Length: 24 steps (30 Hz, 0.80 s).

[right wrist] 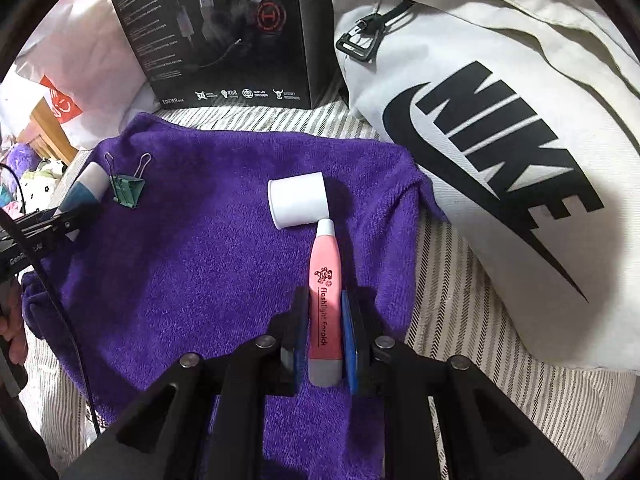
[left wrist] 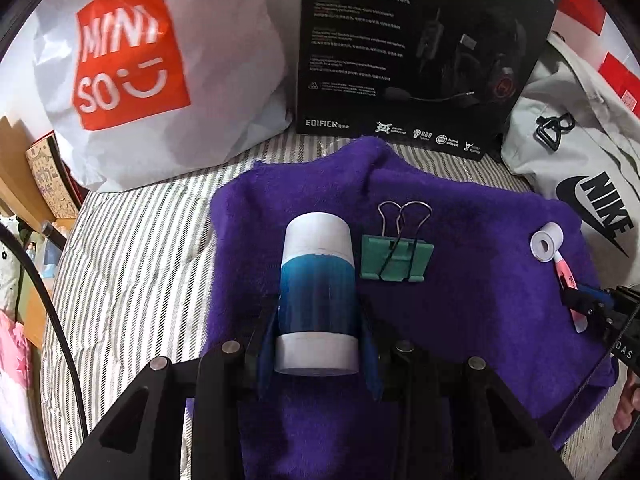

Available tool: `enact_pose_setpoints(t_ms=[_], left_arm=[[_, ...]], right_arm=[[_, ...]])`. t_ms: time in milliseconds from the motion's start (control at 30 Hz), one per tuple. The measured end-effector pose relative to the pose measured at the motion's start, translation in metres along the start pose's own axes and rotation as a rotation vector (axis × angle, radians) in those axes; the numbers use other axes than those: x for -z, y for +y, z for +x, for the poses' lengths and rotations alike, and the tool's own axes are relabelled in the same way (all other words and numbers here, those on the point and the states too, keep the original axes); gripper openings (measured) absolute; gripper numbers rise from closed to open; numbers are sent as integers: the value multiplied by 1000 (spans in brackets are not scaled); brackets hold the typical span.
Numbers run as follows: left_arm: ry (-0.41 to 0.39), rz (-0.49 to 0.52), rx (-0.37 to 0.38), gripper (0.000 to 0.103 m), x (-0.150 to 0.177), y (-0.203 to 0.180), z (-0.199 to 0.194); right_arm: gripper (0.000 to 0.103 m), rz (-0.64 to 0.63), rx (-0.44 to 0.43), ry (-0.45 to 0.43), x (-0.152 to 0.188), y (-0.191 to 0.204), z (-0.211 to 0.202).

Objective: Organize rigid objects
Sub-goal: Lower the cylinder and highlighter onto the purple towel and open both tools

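A purple towel (left wrist: 480, 320) lies spread on a striped sheet. My left gripper (left wrist: 318, 312) is shut on a blue and white cylinder (left wrist: 316, 268), held just above the towel's left part. A green binder clip (left wrist: 396, 260) lies right beside the cylinder, and a white tape roll (left wrist: 546, 244) rests at the towel's right. In the right wrist view my right gripper (right wrist: 326, 296) is shut on a pink flashlight earpick (right wrist: 325, 280), whose tip reaches the white roll (right wrist: 298, 202). The clip (right wrist: 128, 190) and the cylinder (right wrist: 86, 190) show at far left.
A white Miniso bag (left wrist: 132, 60) and a black Edifier headset box (left wrist: 400, 60) stand behind the towel. A pale Nike bag (right wrist: 500, 140) crowds the towel's right edge. Striped sheet (left wrist: 140, 260) shows left of the towel, with wooden furniture beyond.
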<state>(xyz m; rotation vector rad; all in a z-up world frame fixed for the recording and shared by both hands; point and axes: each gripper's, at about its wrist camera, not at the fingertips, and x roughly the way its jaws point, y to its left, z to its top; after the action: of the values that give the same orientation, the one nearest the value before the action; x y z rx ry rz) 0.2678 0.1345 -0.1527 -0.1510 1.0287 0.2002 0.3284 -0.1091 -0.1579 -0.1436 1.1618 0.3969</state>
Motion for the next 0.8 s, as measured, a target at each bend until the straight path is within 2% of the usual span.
enact_pose_setpoints(t_ms=[333, 567, 733, 800], left_arm=[[9, 41, -45, 35, 0, -14, 12], [28, 36, -51, 35, -1, -16, 12], [51, 31, -41, 37, 5, -15, 9], [64, 29, -33, 43, 9, -14, 6]], right_arm=[[17, -18, 4, -1, 0, 3, 5], [18, -34, 5, 1, 0, 6, 6], [25, -40, -44, 6, -1, 4, 5], [35, -22, -93, 8, -1, 0, 2]])
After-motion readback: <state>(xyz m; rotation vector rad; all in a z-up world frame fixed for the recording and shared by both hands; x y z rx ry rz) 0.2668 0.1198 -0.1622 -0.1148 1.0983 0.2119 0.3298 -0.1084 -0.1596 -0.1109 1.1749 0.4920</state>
